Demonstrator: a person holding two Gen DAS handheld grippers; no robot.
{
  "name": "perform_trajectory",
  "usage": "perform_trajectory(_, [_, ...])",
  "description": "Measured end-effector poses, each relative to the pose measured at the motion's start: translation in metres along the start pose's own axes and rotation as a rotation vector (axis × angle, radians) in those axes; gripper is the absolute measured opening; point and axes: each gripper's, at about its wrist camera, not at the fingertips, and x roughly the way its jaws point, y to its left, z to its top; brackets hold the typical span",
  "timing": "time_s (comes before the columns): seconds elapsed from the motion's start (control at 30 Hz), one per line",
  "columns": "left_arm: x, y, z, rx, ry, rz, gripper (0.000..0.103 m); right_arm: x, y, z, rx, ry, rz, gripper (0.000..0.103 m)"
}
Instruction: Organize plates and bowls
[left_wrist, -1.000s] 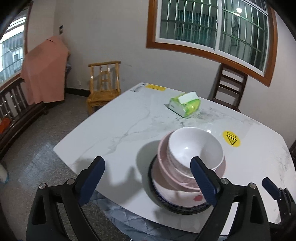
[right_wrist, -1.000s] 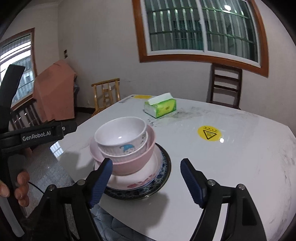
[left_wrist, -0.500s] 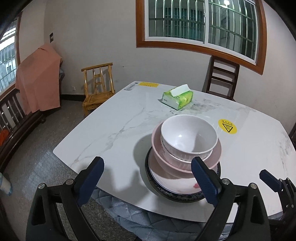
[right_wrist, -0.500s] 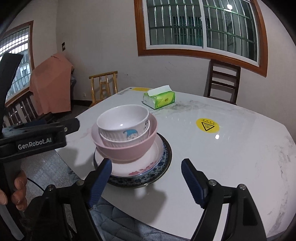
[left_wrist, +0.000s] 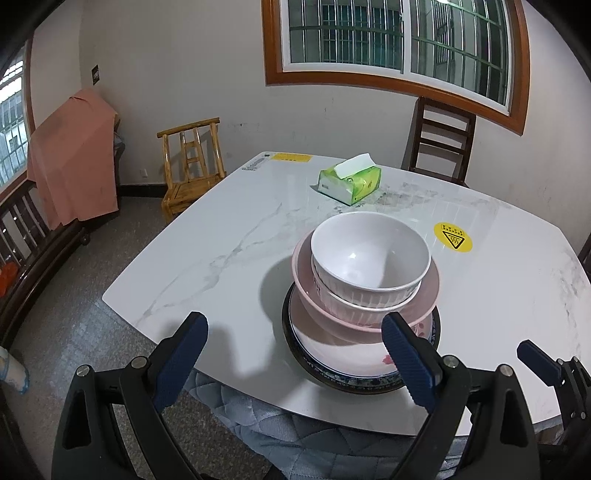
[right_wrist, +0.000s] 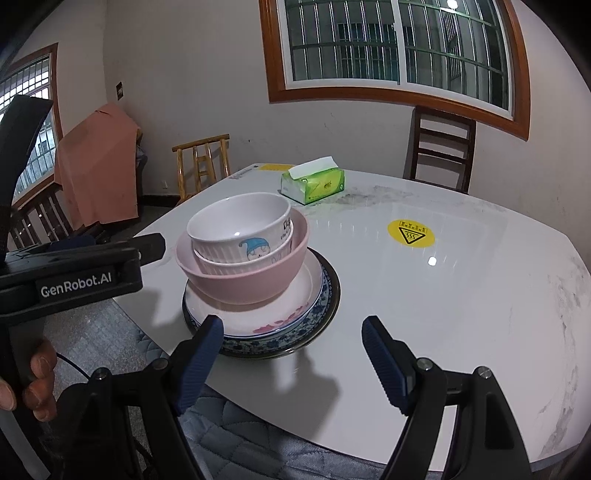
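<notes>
White marble-patterned counter (left_wrist: 229, 236) fills the middle of a room with barred windows, carrying at its near edge a stack: white ribbed bowl (left_wrist: 369, 254) inside pink bowl (right_wrist: 240, 273), on a white floral plate (right_wrist: 280, 314) over a blue-patterned plate (right_wrist: 321, 317). Far beyond sits a green tissue pack (left_wrist: 351, 181). Left gripper (left_wrist: 291, 360) and right gripper (right_wrist: 291, 360) hover released, holding nothing, near the stack.

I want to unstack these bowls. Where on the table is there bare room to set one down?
Bare marble lies left of the stack, toward the table edge, and to its right around the yellow sticker. The tissue pack takes the far middle. Both open tongs, left and right, crowd the near edge.
</notes>
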Motion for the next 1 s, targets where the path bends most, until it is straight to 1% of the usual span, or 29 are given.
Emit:
perform_trajectory(0.27, [0.0014,0.0023,-0.0012,-0.002,0.011,-0.003,0.094,0.0035,0.0001,-0.002,0.012,0.02,0.005,0.08])
perform_trajectory(1.0, [0.0052,0.0013,-0.0043,-0.008,0.027,-0.012,0.094,0.0055,0.0027,-0.0019,0.008,0.039,-0.005,0.08])
